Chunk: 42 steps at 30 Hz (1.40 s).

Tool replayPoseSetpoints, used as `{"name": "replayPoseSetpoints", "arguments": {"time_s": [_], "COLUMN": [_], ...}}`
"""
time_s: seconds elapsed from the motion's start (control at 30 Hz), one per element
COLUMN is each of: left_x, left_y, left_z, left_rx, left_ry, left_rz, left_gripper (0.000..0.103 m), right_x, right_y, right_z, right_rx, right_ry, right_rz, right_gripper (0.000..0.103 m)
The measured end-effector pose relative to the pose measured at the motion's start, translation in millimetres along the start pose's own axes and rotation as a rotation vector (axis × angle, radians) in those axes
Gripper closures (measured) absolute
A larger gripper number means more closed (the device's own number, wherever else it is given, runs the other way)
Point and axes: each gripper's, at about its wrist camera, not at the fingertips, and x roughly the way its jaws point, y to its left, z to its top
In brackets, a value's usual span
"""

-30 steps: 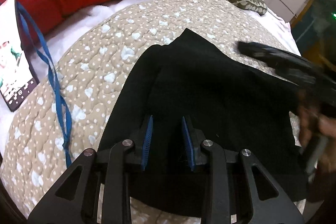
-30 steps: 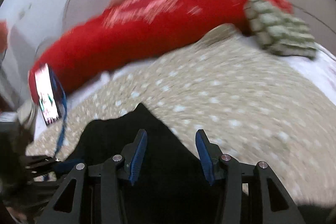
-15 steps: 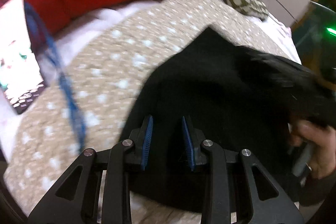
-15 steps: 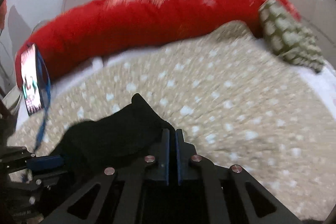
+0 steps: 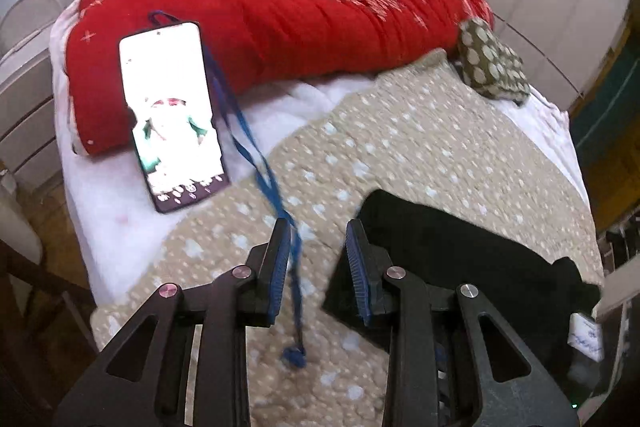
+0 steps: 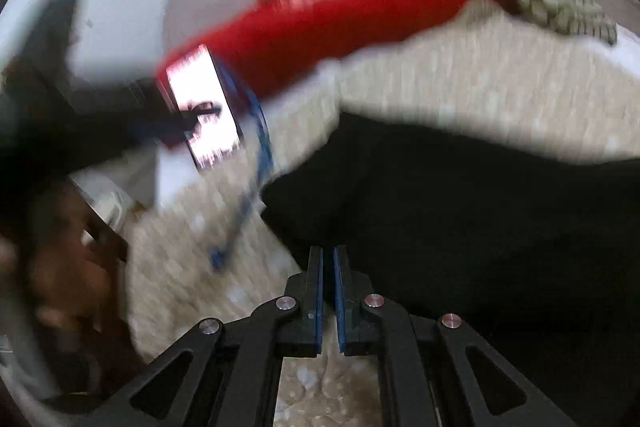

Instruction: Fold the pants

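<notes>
Pants, black and bunched into a thick stack, lie on the near right of the dotted beige quilt covering our bed. Our left gripper hovers beside their left edge, its blue pads apart and holding nothing; a blue lanyard trails between the fingers from the lit phone propped against the red comforter at the far side. In the blurred right wrist view, our right gripper is closed with no cloth visibly between the pads, its tips at the near edge of the black fabric. We judge the fold largely made, with tidying left. To finish well, we should keep clear of the lanyard, take an outer edge rather than the bulky middle, square the corners against the layer below, and press the stack flat from the centre outward so that no ridge remains.
</notes>
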Motion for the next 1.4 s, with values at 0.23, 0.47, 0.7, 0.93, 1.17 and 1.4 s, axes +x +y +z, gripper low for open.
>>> {"name": "replayPoseSetpoints", "arguments": {"time_s": [0.23, 0.47, 0.7, 0.93, 1.17, 1.4], "left_x": [2, 18, 26, 21, 19, 18], "left_y": [-43, -72, -77, -68, -73, -56], "left_z": [-25, -43, -53, -49, -59, -60], "left_rx": [0.081, 0.083, 0.083, 0.058, 0.083, 0.064], "left_ry": [0.052, 0.137, 0.19, 0.175, 0.198, 0.191], "left_rz": [-0.134, -0.213, -0.182, -0.161, -0.181, -0.159], "left_gripper": [0.075, 0.075, 0.075, 0.075, 0.075, 0.075], "right_x": [-106, -227, -236, -277, -323, -315], "right_y": [-61, -227, -318, -275, -232, -199], "right_z": [-20, -107, -122, -106, -135, -184], "right_rx": [0.172, 0.679, 0.935, 0.778, 0.725, 0.673], "right_ry": [-0.168, -0.351, -0.453, -0.515, -0.549, -0.332], "right_rz": [-0.023, -0.339, -0.281, -0.359, -0.319, -0.39], "right_gripper": [0.063, 0.061, 0.065, 0.098, 0.099, 0.099]}}
